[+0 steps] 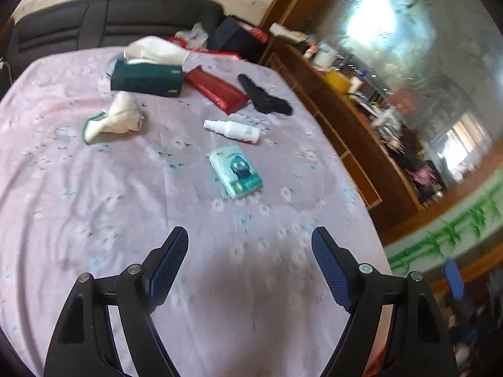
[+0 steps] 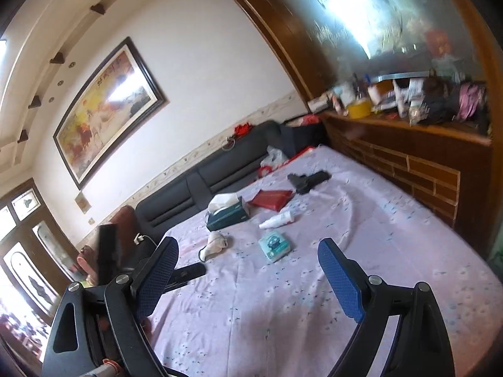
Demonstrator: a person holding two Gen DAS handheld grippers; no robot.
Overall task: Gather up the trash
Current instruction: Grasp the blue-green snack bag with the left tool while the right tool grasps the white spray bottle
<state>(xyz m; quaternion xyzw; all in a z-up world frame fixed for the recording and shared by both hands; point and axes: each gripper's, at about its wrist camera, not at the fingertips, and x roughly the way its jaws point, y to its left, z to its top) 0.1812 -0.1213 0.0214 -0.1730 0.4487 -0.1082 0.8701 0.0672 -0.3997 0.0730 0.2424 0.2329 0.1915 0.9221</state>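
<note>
On the lilac bedsheet lie a crumpled white mask, a small teal tissue pack, a white spray bottle, a red packet, a black cloth and a green tissue box. My left gripper is open and empty, above the sheet, short of the tissue pack. My right gripper is open and empty, near the tissue pack and mask. The bottle, red packet, black cloth and green box lie beyond.
A dark padded headboard stands behind the bed, with plastic bags at its corner. A cluttered wooden shelf runs along the bed's right side under a mirror. A black remote-like object lies at the left bed edge.
</note>
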